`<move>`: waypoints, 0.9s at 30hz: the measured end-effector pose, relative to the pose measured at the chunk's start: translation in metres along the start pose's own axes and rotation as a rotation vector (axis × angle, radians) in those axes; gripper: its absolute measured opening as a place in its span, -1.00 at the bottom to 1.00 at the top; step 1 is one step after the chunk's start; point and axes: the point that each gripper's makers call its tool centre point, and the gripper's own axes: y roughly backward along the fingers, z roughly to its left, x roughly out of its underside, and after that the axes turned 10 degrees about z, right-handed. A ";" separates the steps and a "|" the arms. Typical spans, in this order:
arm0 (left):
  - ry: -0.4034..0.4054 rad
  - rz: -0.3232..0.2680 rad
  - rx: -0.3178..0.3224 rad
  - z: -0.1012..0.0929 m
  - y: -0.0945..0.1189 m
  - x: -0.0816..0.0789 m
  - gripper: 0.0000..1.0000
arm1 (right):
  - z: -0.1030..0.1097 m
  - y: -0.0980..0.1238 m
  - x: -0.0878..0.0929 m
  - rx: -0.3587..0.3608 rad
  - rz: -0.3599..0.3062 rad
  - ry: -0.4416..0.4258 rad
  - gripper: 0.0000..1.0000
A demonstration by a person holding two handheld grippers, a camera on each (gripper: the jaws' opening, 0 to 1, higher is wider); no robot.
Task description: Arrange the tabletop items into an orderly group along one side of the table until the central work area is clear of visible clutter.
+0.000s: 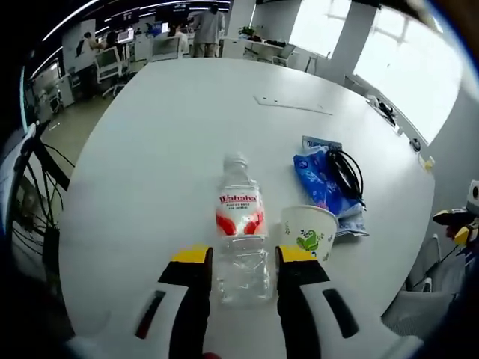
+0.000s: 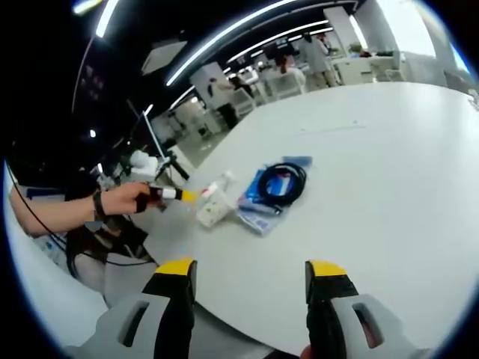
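- Lying on its side on the round white table [image 1: 172,134], the clear plastic water bottle with a red and white label [image 1: 241,232] had its base end tucked between the left gripper [image 1: 241,262] jaws, so that end was partly screened by the yellow-tipped black fingers [image 1: 191,258].
- Whether the jaws actually pressed the bottle could not be told; they stood narrow, close on either side of it.
- The white paper cup with a green leaf print [image 1: 308,230] stood upright just beside the bottle, its lower part cut off by a finger of that gripper.
- The blue plastic packet [image 1: 323,183] lay beyond the cup, partly covered by a coiled black cable [image 1: 348,173] resting on it; the print on the packet was too blurred to read.
- In the right gripper view, the right gripper [image 2: 251,271] hung above the near table edge with its jaws spread wide and nothing between them.
- There the bottle [image 2: 217,185], the cup [image 2: 212,212], the packet [image 2: 262,196] and the cable [image 2: 283,183] sat clustered near the table's edge, small and hard to make out.
- A person's hand [image 2: 123,200] held the left gripper [image 2: 183,196] at that cluster; the forearm was cut off at the frame's side.
- Distant desks and people in the background were blurred.
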 end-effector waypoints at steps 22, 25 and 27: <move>0.035 0.147 0.006 -0.007 -0.044 -0.019 -0.10 | -0.014 0.000 -0.002 0.014 0.009 -0.009 0.21; 0.029 0.159 0.002 -0.007 -0.050 -0.021 -0.09 | -0.014 0.000 -0.004 0.015 0.016 -0.004 0.21; 0.016 0.165 -0.005 -0.005 -0.052 -0.020 -0.12 | -0.014 -0.001 -0.005 0.017 0.020 0.001 0.21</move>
